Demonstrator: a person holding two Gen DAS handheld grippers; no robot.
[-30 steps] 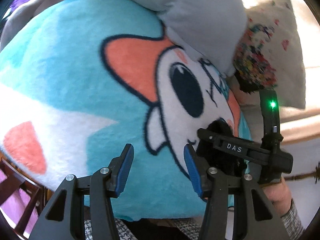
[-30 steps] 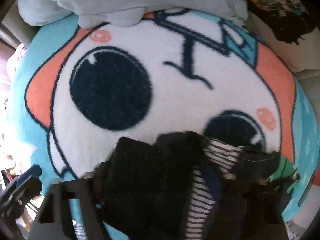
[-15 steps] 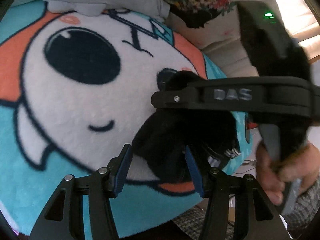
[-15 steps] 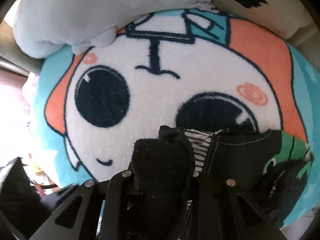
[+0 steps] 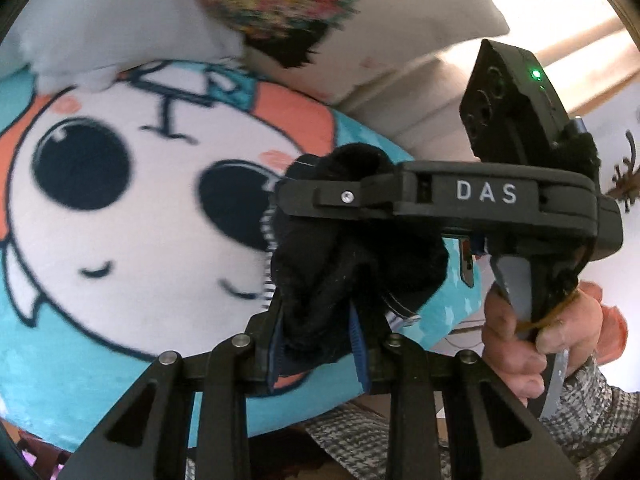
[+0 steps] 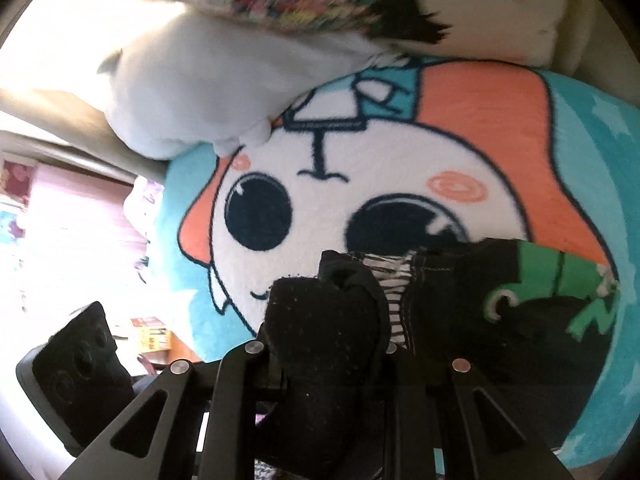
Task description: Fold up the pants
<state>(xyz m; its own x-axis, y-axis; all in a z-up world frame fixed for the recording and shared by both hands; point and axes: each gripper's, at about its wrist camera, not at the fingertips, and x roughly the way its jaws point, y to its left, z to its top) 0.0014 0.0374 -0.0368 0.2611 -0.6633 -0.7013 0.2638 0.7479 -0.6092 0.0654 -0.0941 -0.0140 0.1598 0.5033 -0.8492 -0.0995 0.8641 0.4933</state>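
From my left gripper (image 5: 318, 346) I see its blue pads pinching a wad of the black pants (image 5: 340, 264), which hang bunched over the cartoon blanket (image 5: 132, 216) rather than lying flat on it. Moving right, my right gripper (image 5: 352, 196) crosses the view with its jaws clamped on the same bundle higher up, my right hand (image 5: 544, 320) squeezing the trigger. In the right wrist view that gripper (image 6: 328, 344) holds a thick fold of the pants (image 6: 452, 316), striped lining showing, and the rest trails right onto the blanket (image 6: 360, 184) with a green print on it. The grips look too close together, I judge, so I would draw the two apart along the waistband until the fabric goes taut, then lower it flat, keeping clear of the grey cushion (image 6: 208, 80) behind
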